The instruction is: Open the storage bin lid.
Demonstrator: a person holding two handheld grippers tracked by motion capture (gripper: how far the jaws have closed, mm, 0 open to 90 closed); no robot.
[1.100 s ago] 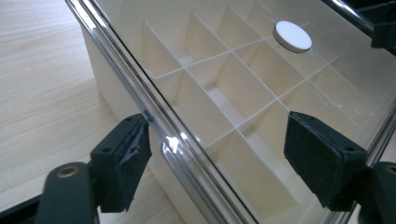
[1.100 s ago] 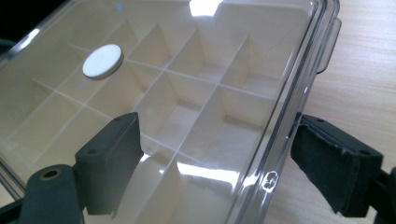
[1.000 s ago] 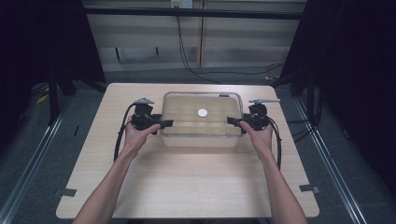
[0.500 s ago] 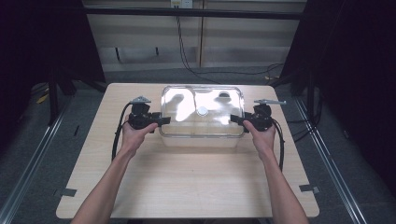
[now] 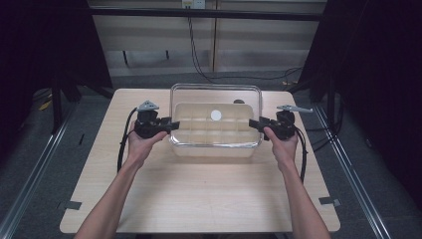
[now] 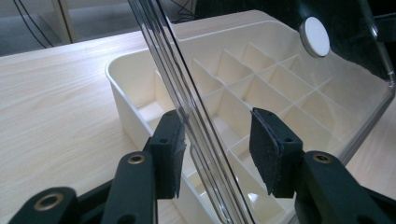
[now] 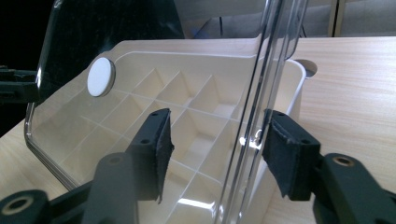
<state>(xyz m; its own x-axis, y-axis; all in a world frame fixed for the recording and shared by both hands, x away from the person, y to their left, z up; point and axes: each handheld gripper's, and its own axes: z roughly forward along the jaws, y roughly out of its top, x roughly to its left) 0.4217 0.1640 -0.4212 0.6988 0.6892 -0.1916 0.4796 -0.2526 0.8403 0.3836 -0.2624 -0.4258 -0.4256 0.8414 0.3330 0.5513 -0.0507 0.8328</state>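
Clear rigid plastic lid with a round white disc at its centre (image 5: 216, 115) raised off the cream plastic box with a grid of small compartments (image 5: 214, 130), tilted over it, mid-table toward the far edge of the pale wood-grain table (image 5: 199, 199).

Left gripper (image 5: 169, 125) at the lid's left edge, right gripper (image 5: 254, 123) at its right edge, one hand on each.

Left gripper view: lid edge (image 6: 187, 112) between the jaws, left pad (image 6: 175, 154) touching or just beside the rim, right pad (image 6: 266, 154) apart from it. Jaws just been closing, not pinching yet.

Right gripper view: lid edge (image 7: 261, 93) between the jaws, right pad (image 7: 285, 154) just beside the rim, left pad (image 7: 161, 149) well clear. Also just been closing, gap left, no firm pinch visible.

Box compartments (image 6: 261, 93) seen empty through the lid. Disc (image 7: 100, 77) on the lid panel.
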